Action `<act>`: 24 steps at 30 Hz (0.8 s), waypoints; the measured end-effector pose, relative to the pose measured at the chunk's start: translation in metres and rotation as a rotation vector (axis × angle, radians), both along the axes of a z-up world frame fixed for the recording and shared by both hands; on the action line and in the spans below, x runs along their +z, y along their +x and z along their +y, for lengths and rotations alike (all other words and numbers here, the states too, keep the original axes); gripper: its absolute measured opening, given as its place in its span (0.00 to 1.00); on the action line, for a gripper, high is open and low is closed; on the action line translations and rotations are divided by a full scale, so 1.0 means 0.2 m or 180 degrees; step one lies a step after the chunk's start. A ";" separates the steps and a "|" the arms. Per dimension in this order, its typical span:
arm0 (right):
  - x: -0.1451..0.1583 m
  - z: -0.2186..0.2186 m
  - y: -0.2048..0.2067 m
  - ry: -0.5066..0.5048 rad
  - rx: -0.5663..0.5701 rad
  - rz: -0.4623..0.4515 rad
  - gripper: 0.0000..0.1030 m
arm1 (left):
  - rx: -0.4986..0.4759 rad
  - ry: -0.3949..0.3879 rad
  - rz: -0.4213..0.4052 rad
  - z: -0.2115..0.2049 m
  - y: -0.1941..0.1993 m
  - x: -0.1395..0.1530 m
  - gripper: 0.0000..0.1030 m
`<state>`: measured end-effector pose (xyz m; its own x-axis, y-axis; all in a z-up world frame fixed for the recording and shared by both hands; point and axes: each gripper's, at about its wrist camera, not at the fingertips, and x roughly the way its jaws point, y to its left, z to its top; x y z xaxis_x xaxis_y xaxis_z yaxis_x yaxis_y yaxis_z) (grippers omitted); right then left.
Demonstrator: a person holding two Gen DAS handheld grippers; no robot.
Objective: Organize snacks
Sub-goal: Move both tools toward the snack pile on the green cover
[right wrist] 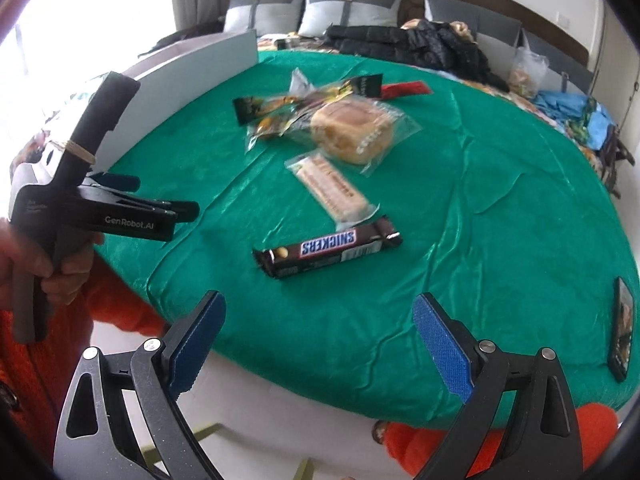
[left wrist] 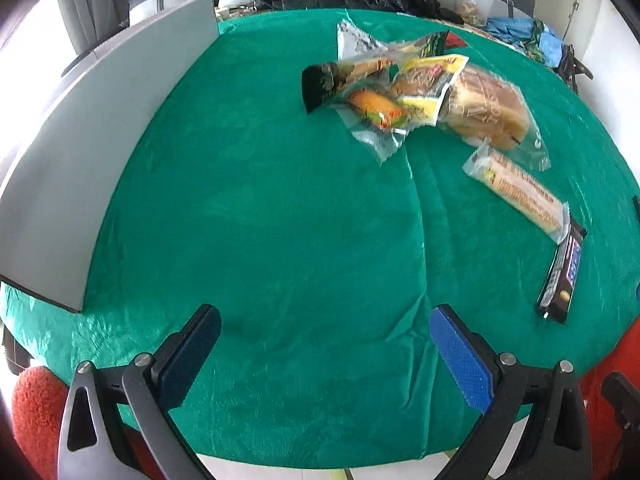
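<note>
Snacks (right wrist: pixel 320 136) in clear wrappers, piled; Snickers bar (right wrist: pixel 327 247) apart, brown.

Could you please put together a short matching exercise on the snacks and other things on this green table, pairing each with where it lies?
Things:
1. Snickers bar
2. round bun in clear wrap
3. long pale biscuit pack
4. grey panel

Places:
A. standing along the table's left edge
B. between the bun and the chocolate bar
C. nearest the right gripper, at the front of the row
D. against the heap of mixed wrappers further back

Pairs: 1-C, 2-D, 3-B, 4-A
</note>
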<state>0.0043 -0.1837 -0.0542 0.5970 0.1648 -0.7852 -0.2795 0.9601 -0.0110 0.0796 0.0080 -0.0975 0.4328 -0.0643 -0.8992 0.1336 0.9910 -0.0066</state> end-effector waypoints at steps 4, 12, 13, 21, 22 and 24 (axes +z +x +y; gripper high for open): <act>0.01 0.01 0.01 -0.0041 -0.0009 -0.0022 0.94 | -0.0049 0.0008 -0.0039 -0.01 -0.03 0.00 1.00; -0.03 0.07 0.02 -0.0133 0.0168 0.0086 0.94 | -0.0025 0.0004 -0.0012 -0.02 0.00 -0.02 1.00; -0.04 0.08 0.02 -0.0136 0.0175 0.0095 0.94 | 0.0004 0.0014 -0.0005 -0.02 0.01 -0.01 1.00; -0.04 0.06 0.00 0.0150 0.0290 0.0267 0.94 | 0.0094 0.0014 0.0052 0.04 0.02 -0.03 1.00; -0.03 0.06 0.00 0.0199 0.0304 0.0249 0.94 | 0.0102 0.0014 0.0057 0.05 0.01 -0.02 1.00; -0.04 0.08 0.03 0.0201 0.0302 0.0292 0.94 | 0.0093 0.0015 0.0062 0.06 -0.01 -0.03 1.00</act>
